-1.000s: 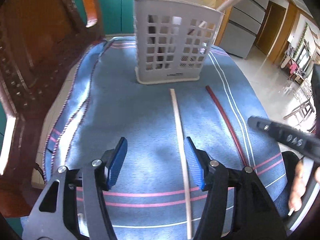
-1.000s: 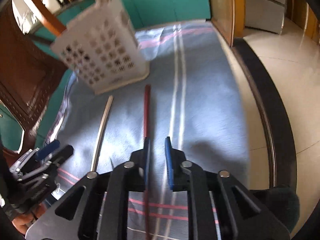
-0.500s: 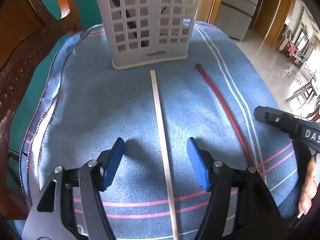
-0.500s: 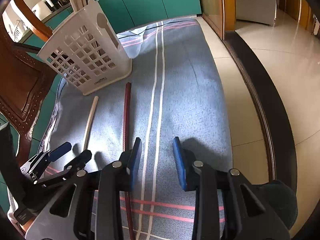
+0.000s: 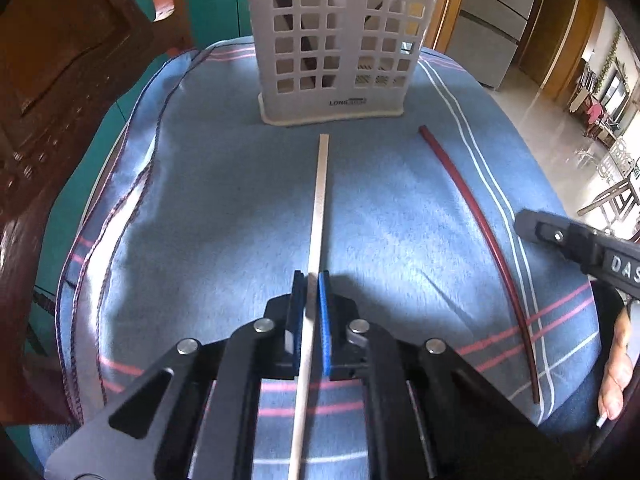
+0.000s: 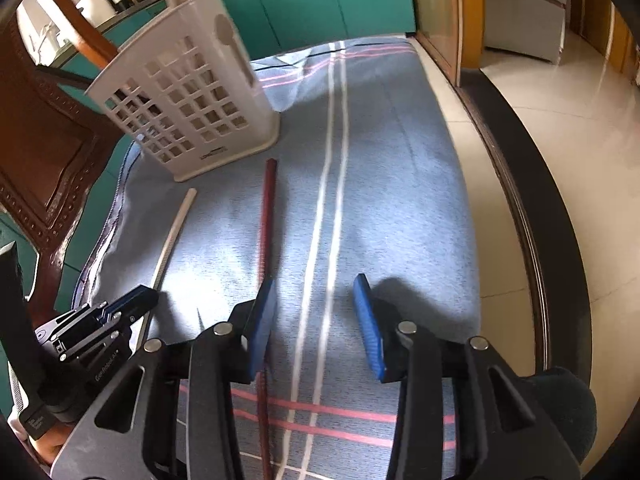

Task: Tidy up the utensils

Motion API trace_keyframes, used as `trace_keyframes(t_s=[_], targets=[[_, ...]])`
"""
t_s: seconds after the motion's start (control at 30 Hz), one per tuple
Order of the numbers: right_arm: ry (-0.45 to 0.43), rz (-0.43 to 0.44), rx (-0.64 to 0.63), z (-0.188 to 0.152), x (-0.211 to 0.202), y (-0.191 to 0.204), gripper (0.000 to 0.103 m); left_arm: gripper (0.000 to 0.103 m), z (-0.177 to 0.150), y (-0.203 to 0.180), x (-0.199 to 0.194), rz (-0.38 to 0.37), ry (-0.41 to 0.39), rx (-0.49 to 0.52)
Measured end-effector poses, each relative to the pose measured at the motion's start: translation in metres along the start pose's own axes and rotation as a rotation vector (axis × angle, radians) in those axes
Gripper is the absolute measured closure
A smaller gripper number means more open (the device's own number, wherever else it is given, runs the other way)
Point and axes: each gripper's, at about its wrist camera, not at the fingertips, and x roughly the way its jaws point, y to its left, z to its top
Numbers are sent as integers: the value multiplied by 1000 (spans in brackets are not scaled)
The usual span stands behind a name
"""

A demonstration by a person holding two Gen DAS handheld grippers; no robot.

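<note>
Your tabletop is covered by a blue cloth with white and pink stripes, and everything sits on that cloth. A carved dark wooden chair stands at the left edge.

At the far end stands the white utensil basket, upright, with square holes in its walls; a few pieces stand inside it, though you cannot tell through the holes what they are.

2 chopsticks lie lengthwise in front of the basket, side by side and apart. The pale chopstick points at the basket's base, its far tip close to it without touching. The dark red chopstick lies to the right of it, just left of the 2 white stripes.

Your left tongs have just closed, and they now pinch the pale chopstick between the blue pads near its middle. The stick runs straight out ahead of them and back under the frame.

Your right tongs have just been opening and stand spread with nothing between the pads. The left pad sits over the red chopstick, which passes beneath it; the gap itself frames only the white stripes.
</note>
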Motion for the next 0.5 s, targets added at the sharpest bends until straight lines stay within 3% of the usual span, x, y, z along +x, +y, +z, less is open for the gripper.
trace_keyframes(t_s=[0.3,0.37,0.4,0.43,0.5], targets=[[54,-44,-131,6,29,33,63,95,-12,12,-8,-13,19,-12],[45,-67,-164,4,31,39,74,95,-13,13,-9,-12,17,-18],[50,-65,-178,3,32,41,89,95,-13,14,-10,-11,16,-22],[59,-50,-173,2,32,41,95,95,-12,15,-11,-11,15,-24],[68,-22,-162,0,31,40,95,94,-11,15,-13,-16,10,-27]])
